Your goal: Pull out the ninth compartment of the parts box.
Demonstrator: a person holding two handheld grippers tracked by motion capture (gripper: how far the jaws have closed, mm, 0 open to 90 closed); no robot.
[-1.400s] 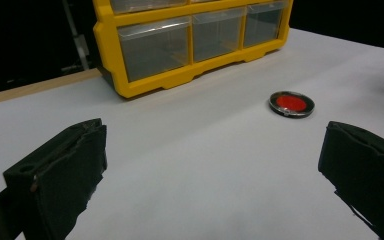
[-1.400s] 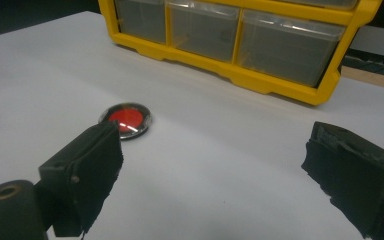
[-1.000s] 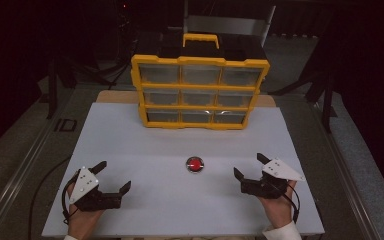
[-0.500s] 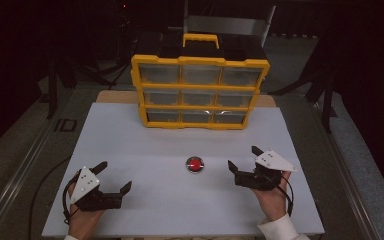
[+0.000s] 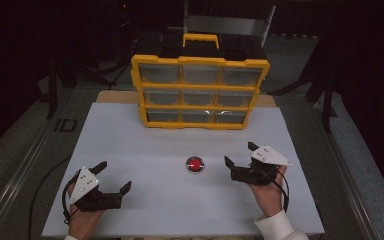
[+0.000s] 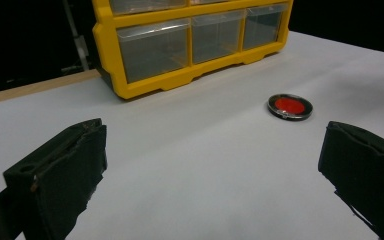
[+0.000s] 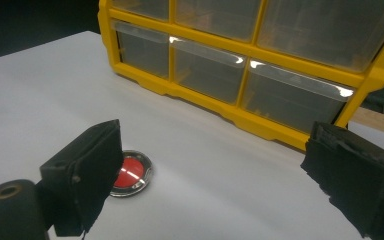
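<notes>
A small round red disc with a dark metal rim (image 5: 195,164) lies flat on the white table top (image 5: 180,145), near its middle. It also appears in the left gripper view (image 6: 290,106) and the right gripper view (image 7: 129,174). My right gripper (image 5: 239,154) is open just to the right of the disc, its left jaw close beside it. At the front left my left gripper (image 5: 113,176) rests open, well apart from the disc. Both hold nothing.
A yellow organiser with clear drawers in three rows (image 5: 198,92) stands upright at the back of the table (image 6: 190,42) (image 7: 260,65). All drawers look closed. Dark floor and metal stands surround the table.
My right gripper has moved left and a little forward, toward the red disc. The left gripper and the disc have stayed put.
</notes>
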